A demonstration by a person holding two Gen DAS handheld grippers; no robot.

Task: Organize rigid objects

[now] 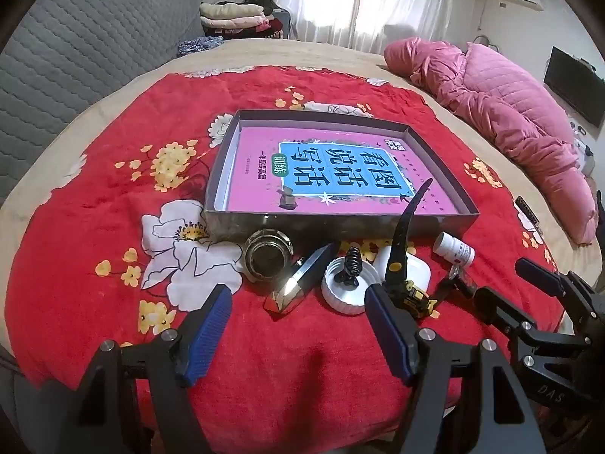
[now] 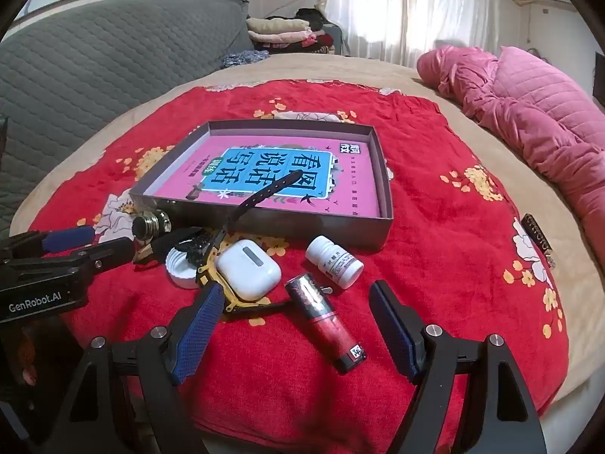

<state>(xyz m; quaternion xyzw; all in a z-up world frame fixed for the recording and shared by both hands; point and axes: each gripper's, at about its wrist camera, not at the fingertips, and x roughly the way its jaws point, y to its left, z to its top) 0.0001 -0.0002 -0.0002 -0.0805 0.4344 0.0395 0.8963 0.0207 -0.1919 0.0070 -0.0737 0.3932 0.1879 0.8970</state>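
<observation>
A grey shallow box (image 1: 340, 223) (image 2: 272, 223) holding a pink book (image 1: 340, 174) (image 2: 272, 174) lies on the red floral blanket. In front of it lie a glass jar (image 1: 266, 259) (image 2: 151, 223), a shiny lighter (image 1: 302, 280), a white cap (image 1: 349, 283) (image 2: 177, 265) with a black clip, a black-yellow watch (image 1: 401, 265) (image 2: 227, 242), a white earbud case (image 2: 247, 268), a white pill bottle (image 1: 453, 249) (image 2: 334, 261) and a red tube (image 2: 325, 317). My left gripper (image 1: 298, 325) is open before the lighter. My right gripper (image 2: 295, 321) is open around the red tube.
The red blanket (image 1: 94, 196) covers a beige bed. A pink quilt (image 1: 510, 106) (image 2: 537, 113) lies at the right. A grey padded headboard (image 1: 75, 49) stands at the left. A small dark packet (image 2: 537, 242) lies near the right edge.
</observation>
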